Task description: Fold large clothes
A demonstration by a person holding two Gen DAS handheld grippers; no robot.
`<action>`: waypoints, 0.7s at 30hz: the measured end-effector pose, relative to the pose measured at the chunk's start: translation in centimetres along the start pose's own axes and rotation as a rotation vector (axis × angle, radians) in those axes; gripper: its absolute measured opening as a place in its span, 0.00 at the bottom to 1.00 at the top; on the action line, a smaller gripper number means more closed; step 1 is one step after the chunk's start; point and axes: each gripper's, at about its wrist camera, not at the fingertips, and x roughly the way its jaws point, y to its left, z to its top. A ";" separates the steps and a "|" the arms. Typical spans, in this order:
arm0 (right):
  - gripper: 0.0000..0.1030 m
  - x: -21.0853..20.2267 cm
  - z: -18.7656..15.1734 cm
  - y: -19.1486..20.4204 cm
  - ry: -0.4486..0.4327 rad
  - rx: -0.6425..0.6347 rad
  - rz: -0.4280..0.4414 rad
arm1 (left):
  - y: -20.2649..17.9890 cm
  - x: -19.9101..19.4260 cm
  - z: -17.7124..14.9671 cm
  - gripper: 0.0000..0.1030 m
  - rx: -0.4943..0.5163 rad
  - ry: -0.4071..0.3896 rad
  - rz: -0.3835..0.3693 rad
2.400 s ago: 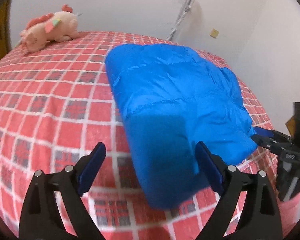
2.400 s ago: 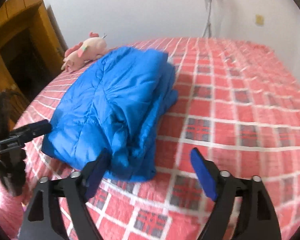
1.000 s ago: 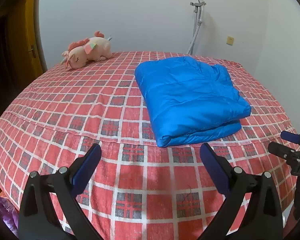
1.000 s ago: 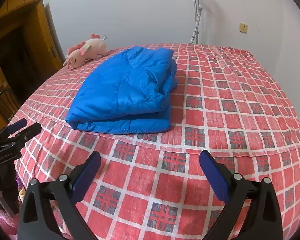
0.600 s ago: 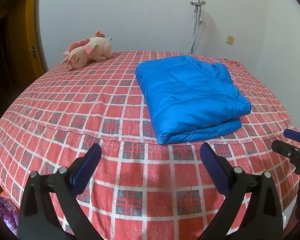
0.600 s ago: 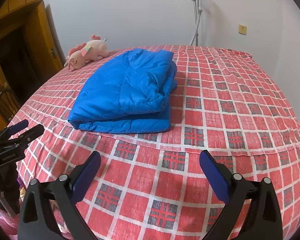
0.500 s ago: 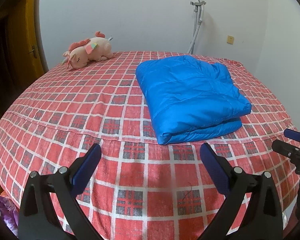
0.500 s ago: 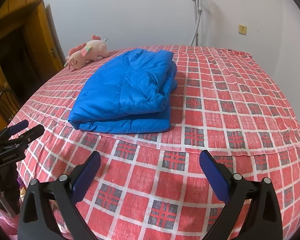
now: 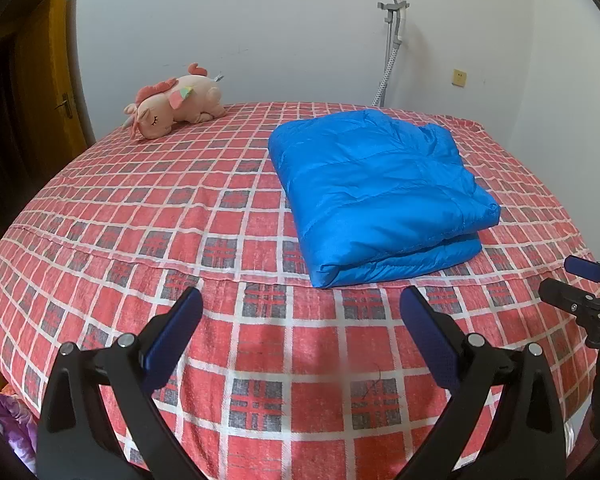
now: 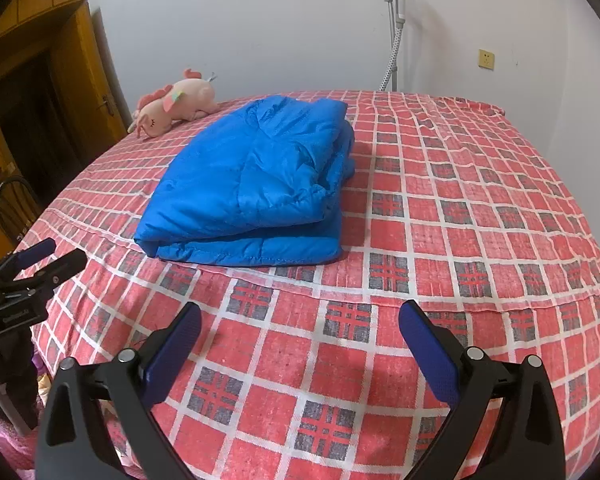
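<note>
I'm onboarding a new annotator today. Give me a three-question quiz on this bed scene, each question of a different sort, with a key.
1. True or false: the left tool is gripping the blue jacket.
2. What lies near the bed's far left corner? A) a pillow B) a plush toy C) a book
3. In one word, what state is the jacket in?

Key:
1. False; both the left and the right tool are open and clear of it.
2. B
3. Folded

Soft, even indoor light, sharp focus, faint shadows, strong fisheye bending and dark corners.
</note>
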 end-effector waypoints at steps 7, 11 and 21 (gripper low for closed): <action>0.96 0.0 0.0 0.0 0.000 -0.001 0.000 | 0.0 0.0 0.0 0.95 0.003 -0.003 -0.004; 0.96 0.0 0.0 0.0 -0.002 -0.006 0.002 | -0.1 0.0 0.0 0.95 0.000 -0.001 -0.005; 0.96 0.0 0.1 0.1 -0.004 -0.018 0.003 | 0.0 0.1 -0.1 0.95 0.004 0.007 -0.007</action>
